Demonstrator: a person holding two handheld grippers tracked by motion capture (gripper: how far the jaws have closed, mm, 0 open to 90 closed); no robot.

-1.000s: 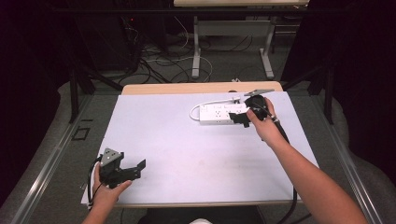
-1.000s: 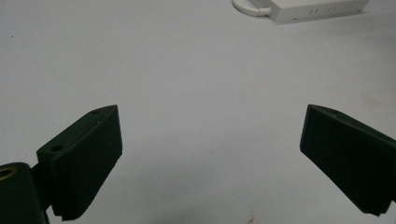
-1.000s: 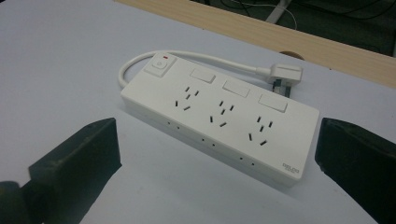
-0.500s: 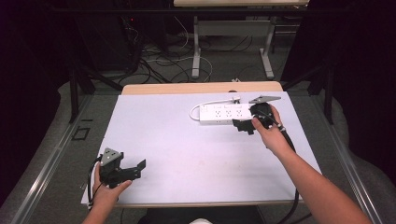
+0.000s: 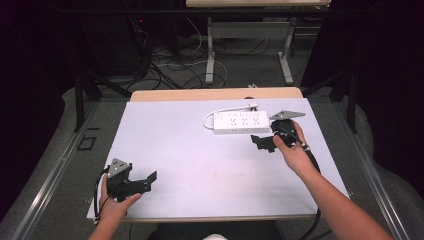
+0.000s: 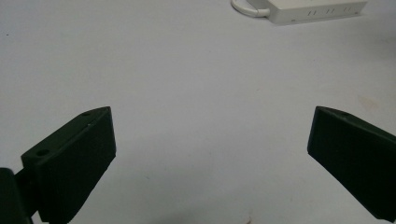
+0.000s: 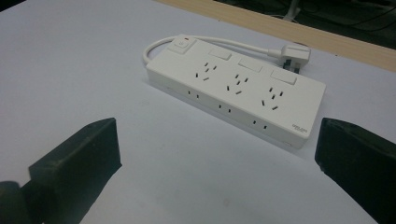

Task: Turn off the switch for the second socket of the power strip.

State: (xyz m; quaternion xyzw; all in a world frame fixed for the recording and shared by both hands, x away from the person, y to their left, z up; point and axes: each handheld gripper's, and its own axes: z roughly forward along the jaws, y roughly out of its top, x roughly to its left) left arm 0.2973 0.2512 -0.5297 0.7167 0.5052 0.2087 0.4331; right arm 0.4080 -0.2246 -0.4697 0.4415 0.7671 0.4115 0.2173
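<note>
Overhead, the white power strip (image 5: pixel 241 122) lies flat on the pale mat (image 5: pixel 200 160) toward the far right, its cord (image 5: pixel 220 113) looping off its left end and back along its far side to the plug (image 5: pixel 252 105), which rests just beyond the strip near the mat's far edge. The right gripper (image 5: pixel 262 141) sits just on the near side of the strip, at its right end, jaws spread and empty, not touching it. The left gripper (image 5: pixel 145 180) hovers well away from the strip, by the mat's near left corner, jaws also spread; wide bare mat lies between it and the strip. From the left gripper view, both black jaws stand far apart over bare mat, and the strip (image 6: pixel 317 9) shows at the far top edge, well beyond them. From the right gripper view, the jaws are wide apart with nothing between them but mat; the strip (image 7: pixel 238 91) lies just past them, three socket groups facing up, its switch (image 7: pixel 182 44) at the left end, the plug (image 7: pixel 294 52) behind it beside the table (image 7: pixel 299 32) edge.
</note>
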